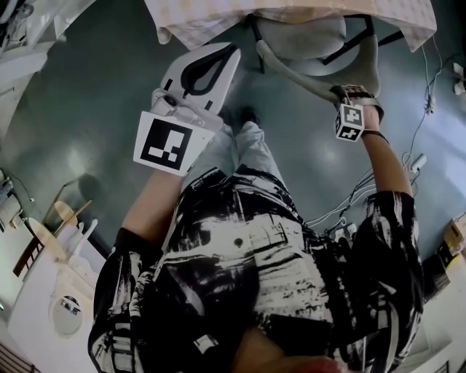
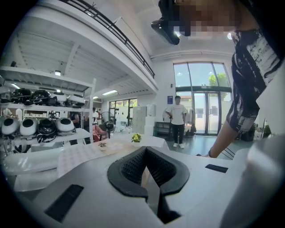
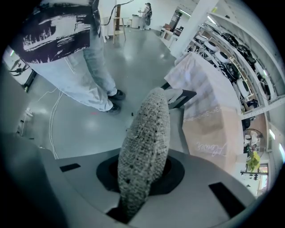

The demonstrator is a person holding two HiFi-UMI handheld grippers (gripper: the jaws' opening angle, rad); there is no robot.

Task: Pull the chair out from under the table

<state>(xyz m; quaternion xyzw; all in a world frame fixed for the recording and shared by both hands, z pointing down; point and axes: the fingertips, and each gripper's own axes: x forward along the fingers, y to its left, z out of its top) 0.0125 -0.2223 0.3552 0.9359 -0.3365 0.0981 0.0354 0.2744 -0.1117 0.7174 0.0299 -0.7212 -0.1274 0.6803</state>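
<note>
Right hand-held gripper clamped on chair back so the pull draws it from under table; left hand-held gripper jaws together, empty, held clear

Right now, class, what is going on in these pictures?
A person stands at a cloth-covered table with a gripper in each hand. The right gripper points steeply down, jaws clamped on the grey backrest of a chair whose seat sits partly under the table's edge. The left gripper is held out level, jaws together, holding nothing.
</note>
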